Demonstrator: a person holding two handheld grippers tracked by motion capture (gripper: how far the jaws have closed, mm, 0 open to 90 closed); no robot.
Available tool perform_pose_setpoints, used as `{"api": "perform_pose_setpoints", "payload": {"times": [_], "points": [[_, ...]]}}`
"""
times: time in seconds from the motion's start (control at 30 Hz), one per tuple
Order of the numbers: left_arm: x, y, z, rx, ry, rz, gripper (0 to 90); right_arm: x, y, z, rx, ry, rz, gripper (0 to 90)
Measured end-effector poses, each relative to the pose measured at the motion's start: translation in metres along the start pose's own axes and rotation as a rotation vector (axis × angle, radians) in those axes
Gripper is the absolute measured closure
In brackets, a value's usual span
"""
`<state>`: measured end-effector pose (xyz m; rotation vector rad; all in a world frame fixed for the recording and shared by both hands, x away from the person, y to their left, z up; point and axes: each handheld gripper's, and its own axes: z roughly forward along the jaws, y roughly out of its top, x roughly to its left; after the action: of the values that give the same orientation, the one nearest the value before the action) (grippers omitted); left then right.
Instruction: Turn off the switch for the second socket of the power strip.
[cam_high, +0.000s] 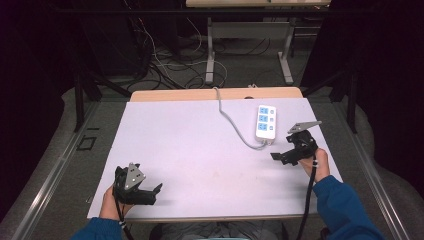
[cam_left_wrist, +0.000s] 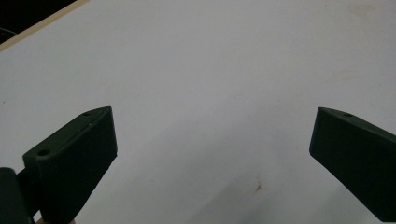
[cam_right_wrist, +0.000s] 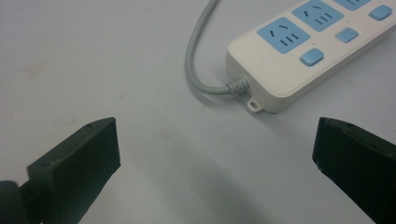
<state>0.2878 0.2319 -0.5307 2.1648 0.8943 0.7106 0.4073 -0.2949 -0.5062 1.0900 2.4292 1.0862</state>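
A white power strip (cam_high: 266, 121) with blue sockets and switches lies at the right back of the table; its grey cable (cam_high: 231, 122) curls off toward the far edge. In the right gripper view the power strip (cam_right_wrist: 308, 51) sits just ahead of the jaws, with its cable (cam_right_wrist: 196, 60) leaving its near end. My right gripper (cam_high: 280, 156) stands open a little in front of the strip, nothing between its jaws. My left gripper (cam_high: 152, 194) stands open near the front left edge, over bare table (cam_left_wrist: 210, 93).
The table is covered by a white sheet (cam_high: 190, 150), with a wooden edge (cam_high: 190, 95) at the back. Beyond it stand the metal legs (cam_high: 210, 50) of another table, among loose cables on the floor. Blue sleeves (cam_high: 340, 205) come in from the bottom.
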Motion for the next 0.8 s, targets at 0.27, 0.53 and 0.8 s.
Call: {"api": "perform_pose_setpoints", "payload": {"times": [0.27, 0.53, 0.8], "points": [[0.001, 0.000, 0.000, 0.007, -0.007, 0.000, 0.6, -0.015, 0.008, 0.006, -0.001, -0.030, 0.013, 0.3], [0.000, 0.000, 0.000, 0.009, -0.008, -0.001, 0.5, -0.025, 0.014, 0.009, -0.008, -0.057, 0.012, 0.3], [0.000, 0.000, 0.000, 0.013, -0.009, 0.001, 0.5, -0.033, 0.019, 0.014, -0.015, -0.073, 0.020, 0.0]]}}
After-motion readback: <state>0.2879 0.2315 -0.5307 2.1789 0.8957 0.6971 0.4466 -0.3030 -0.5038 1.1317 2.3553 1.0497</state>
